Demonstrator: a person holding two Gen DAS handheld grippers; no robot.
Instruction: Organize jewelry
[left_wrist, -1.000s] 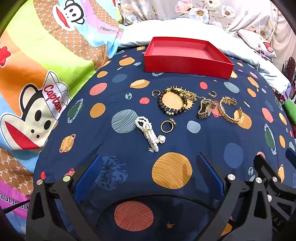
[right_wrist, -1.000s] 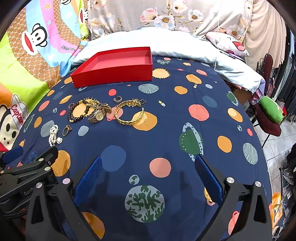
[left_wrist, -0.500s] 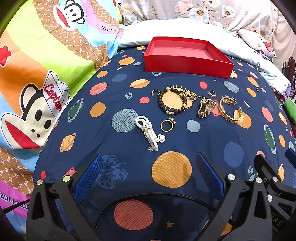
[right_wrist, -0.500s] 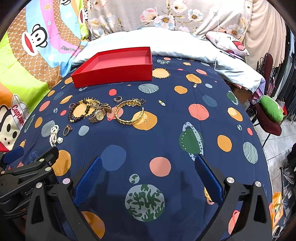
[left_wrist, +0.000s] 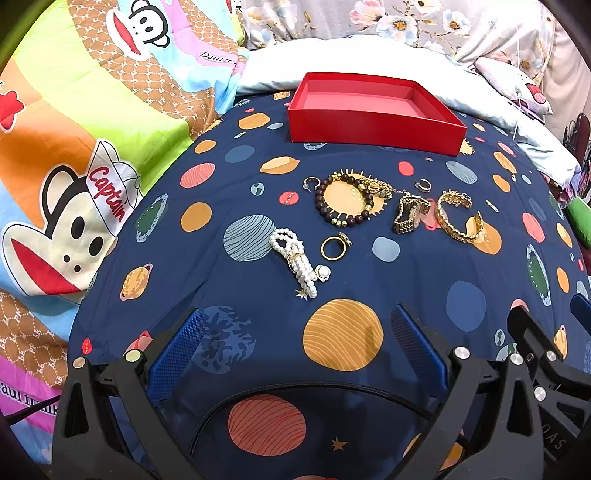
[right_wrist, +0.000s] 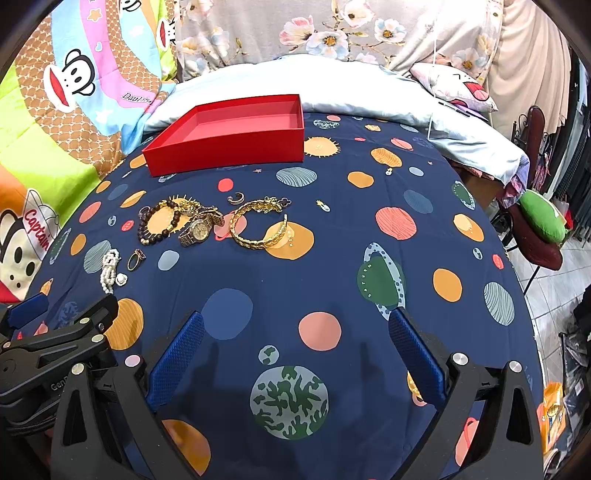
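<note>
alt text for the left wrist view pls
Open left tongs hover over a planet-print bedspread. Ahead lie a pearl bracelet, gold ring, bead bracelet, watch and gold bangle, before an empty red box.

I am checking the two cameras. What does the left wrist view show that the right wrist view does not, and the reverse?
Only the left wrist view shows the left gripper from behind, jaws open.

Only the right wrist view shows the green cushion, the tiled floor and the right gripper, open.

Both show the red box, pearl bracelet, gold ring, dark bead bracelet, watch and gold bangle on the planet-print cover.
</note>
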